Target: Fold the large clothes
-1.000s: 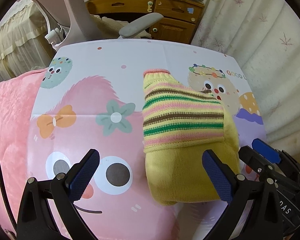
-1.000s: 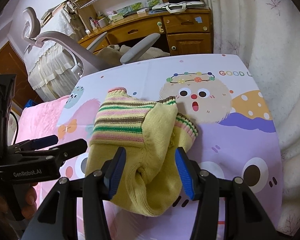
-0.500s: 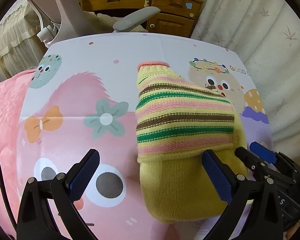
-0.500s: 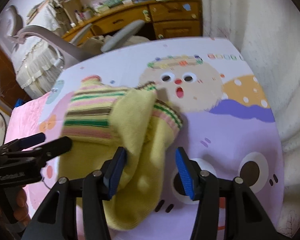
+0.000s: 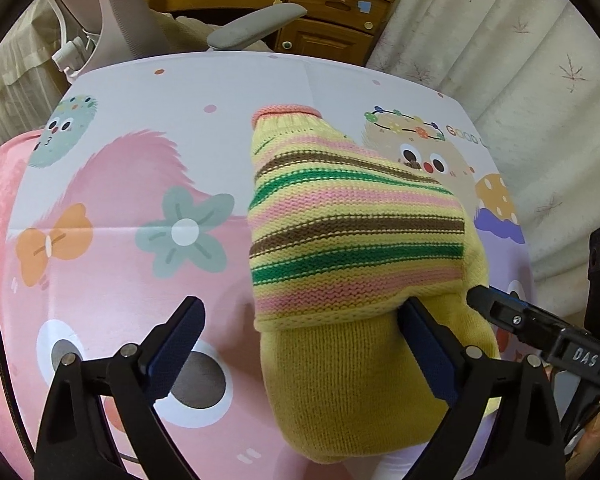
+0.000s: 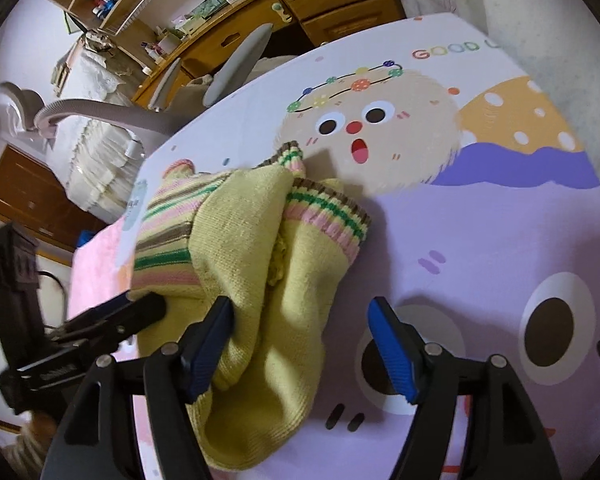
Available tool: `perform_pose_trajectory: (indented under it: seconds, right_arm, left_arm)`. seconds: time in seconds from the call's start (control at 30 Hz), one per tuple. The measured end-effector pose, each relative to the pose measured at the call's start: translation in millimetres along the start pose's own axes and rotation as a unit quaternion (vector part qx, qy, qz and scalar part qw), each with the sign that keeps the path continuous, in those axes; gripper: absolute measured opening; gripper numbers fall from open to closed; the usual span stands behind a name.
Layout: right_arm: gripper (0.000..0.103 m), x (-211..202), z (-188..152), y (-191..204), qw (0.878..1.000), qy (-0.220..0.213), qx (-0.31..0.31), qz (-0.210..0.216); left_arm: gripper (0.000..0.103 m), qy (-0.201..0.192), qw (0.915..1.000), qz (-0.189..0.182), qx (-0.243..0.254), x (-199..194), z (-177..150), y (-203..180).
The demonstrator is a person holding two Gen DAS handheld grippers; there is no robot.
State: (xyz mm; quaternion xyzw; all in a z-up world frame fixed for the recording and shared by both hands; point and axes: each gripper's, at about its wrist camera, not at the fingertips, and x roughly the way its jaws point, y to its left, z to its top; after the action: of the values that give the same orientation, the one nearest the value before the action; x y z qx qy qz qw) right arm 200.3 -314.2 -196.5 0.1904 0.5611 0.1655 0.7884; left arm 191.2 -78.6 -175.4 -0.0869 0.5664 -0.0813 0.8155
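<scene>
We look down on a table [image 5: 236, 80] covered in a cartoon-printed sheet, a pink blanket [image 5: 0, 208] at its far left edge. Our left gripper [image 5: 302, 346] has its fingers [image 5: 176, 340] wide apart but closing slightly, the right one resting against the folded yellow sweater [image 5: 360, 264], the left over bare sheet. The sweater, its striped sleeve folded across the top, lies near the table's middle. Our right gripper [image 6: 304, 344] is opening, its left finger against the sweater's plain yellow fold and its right finger clear of it, gripping nothing. An office chair [image 6: 100, 110] and wooden desk [image 6: 300, 4] stand beyond.
</scene>
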Motion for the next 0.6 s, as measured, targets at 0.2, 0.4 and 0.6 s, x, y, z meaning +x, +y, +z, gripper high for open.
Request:
perform_pose_trajectory:
  seconds: [0.2,0.4,0.6]
  right_arm:
    - [0.07,4,2,12,1.0,0.007,-0.015,0.014]
    - [0.073,16,7,14,0.999,0.012,-0.002,0.03]
    - [0.078,28,7,2,0.997,0.035,0.03,0.066]
  left_arm:
    - [0.095,0.003,0.9999,-0.012,-0.005,4,1,2]
    - [0.094,0.005,0.9997,-0.022,-0.012,7,1,6]
    - [0.092,0.012,0.9987,-0.043,-0.026,13,-2,9]
